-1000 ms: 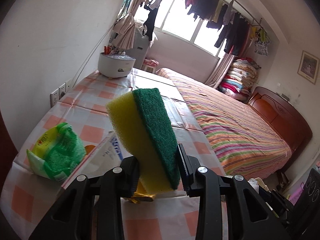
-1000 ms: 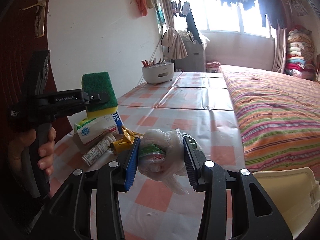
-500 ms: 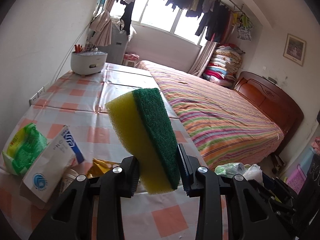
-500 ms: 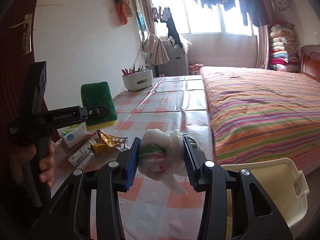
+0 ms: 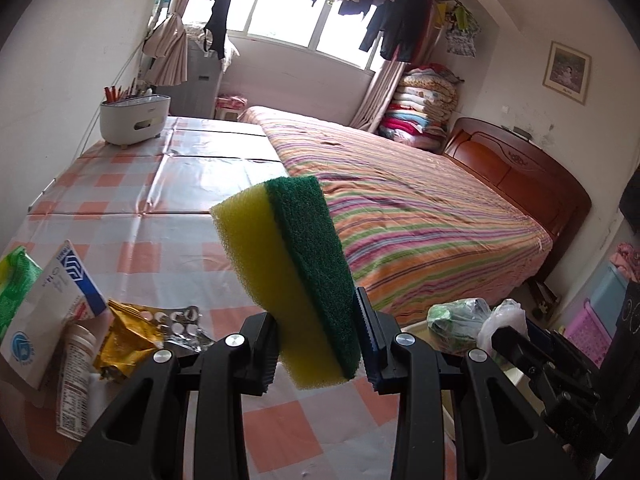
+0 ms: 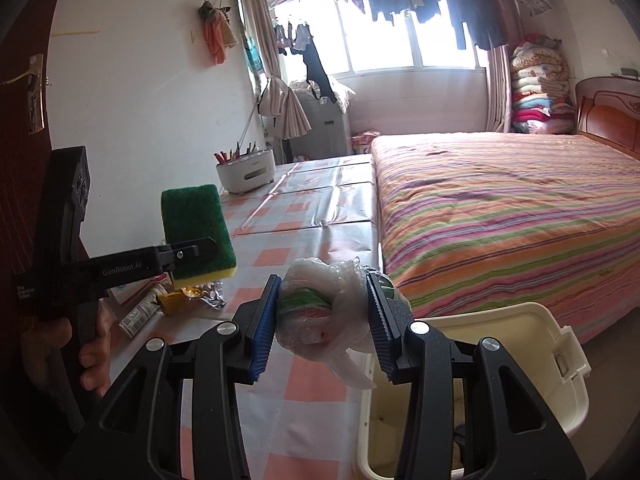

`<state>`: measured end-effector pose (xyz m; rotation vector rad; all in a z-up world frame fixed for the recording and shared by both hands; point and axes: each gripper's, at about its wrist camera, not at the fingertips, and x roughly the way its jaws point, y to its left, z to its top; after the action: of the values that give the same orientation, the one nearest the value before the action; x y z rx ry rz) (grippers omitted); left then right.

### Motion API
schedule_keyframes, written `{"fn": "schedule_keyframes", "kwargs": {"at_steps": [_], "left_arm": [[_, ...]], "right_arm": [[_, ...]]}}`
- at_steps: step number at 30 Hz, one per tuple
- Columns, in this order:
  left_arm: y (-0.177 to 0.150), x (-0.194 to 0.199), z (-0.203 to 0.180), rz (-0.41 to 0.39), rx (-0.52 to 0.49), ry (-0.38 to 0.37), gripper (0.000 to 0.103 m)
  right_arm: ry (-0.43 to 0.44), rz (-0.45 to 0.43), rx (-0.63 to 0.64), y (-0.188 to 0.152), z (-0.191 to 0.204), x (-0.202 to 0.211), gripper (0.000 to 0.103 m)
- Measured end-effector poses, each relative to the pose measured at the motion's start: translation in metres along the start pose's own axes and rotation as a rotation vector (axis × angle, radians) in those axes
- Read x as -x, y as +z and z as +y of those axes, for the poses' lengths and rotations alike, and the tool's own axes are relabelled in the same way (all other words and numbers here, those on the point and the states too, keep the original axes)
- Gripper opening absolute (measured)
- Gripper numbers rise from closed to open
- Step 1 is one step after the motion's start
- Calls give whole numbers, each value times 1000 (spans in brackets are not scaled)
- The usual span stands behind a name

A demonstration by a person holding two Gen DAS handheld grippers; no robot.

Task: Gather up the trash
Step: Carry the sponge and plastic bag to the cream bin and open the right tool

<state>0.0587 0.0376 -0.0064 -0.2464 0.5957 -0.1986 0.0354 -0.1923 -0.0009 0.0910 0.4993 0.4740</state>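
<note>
Trash is in both your hands: your left gripper [image 5: 316, 344] is clamped on a sponge [image 5: 286, 272], yellow foam on one side and green scrub pad on the other, tilted and held above the bench [image 5: 168, 200] near its front edge. Your right gripper [image 6: 322, 316] is clamped on a crumpled plastic bag [image 6: 324, 312] with something green and red inside, held over the bench's front right corner, just beside the rim of the cream bin [image 6: 556, 364] that stands open below that corner. In the right wrist view your left hand [image 6: 86, 344] wraps the handle of the other tool. More trash lies at the bench's front left corner: a white and blue box [image 5: 52, 312], a green packet [image 5: 14, 284], a small bottle [image 5: 76, 380] on its side, a crumpled gold wrapper [image 5: 120, 336] and a blister pack [image 5: 176, 322], all touching or just beside one another. A white holder [image 5: 134, 120] stands at the far left edge.
</note>
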Motion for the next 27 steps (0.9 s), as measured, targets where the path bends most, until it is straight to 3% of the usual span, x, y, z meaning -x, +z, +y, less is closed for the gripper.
{"fn": "schedule_keyframes", "kwargs": {"at_steps": [27], "left_arm": [[-33, -21, -102, 99, -136, -157, 33]], "right_arm": [[-104, -37, -201, -13, -85, 36, 43]]}}
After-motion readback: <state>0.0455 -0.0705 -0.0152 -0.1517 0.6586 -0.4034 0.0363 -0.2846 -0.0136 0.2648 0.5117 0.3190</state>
